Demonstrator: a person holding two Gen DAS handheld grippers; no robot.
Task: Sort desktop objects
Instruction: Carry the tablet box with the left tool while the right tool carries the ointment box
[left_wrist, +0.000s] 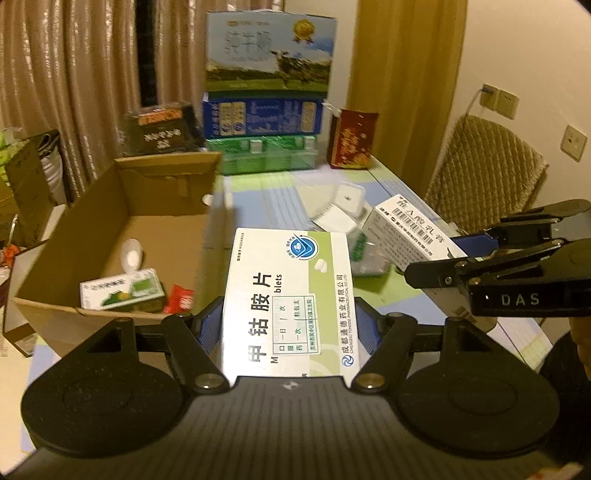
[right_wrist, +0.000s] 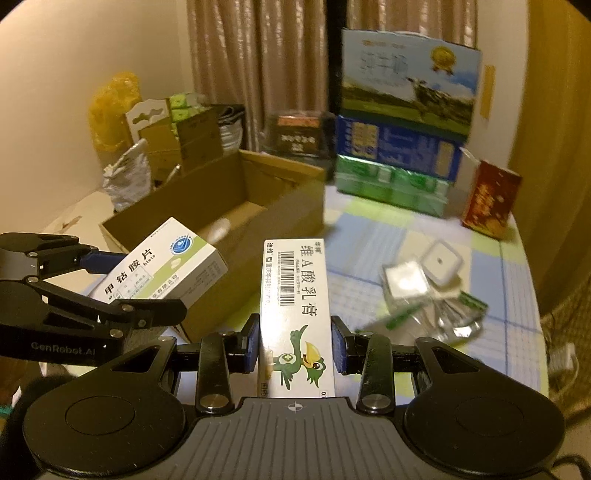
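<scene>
My left gripper (left_wrist: 290, 328) is shut on a white and green tablet box (left_wrist: 290, 302) and holds it above the table, just right of the open cardboard box (left_wrist: 122, 195). It also shows in the right wrist view (right_wrist: 162, 269). My right gripper (right_wrist: 295, 347) is shut on a long white cream box with a green bird (right_wrist: 295, 317), held above the table; this cream box also shows in the left wrist view (left_wrist: 410, 230). Inside the cardboard box lie a green and white medicine box (left_wrist: 122, 293), a white oval item (left_wrist: 132, 254) and a red packet (left_wrist: 179, 299).
On the table lie a white square case (right_wrist: 441, 264) and clear plastic packets (right_wrist: 436, 310). Stacked milk cartons (left_wrist: 266, 96) and a red box (left_wrist: 352, 138) stand at the far edge. A wicker chair (left_wrist: 487, 173) stands to the right. Clutter sits left of the cardboard box.
</scene>
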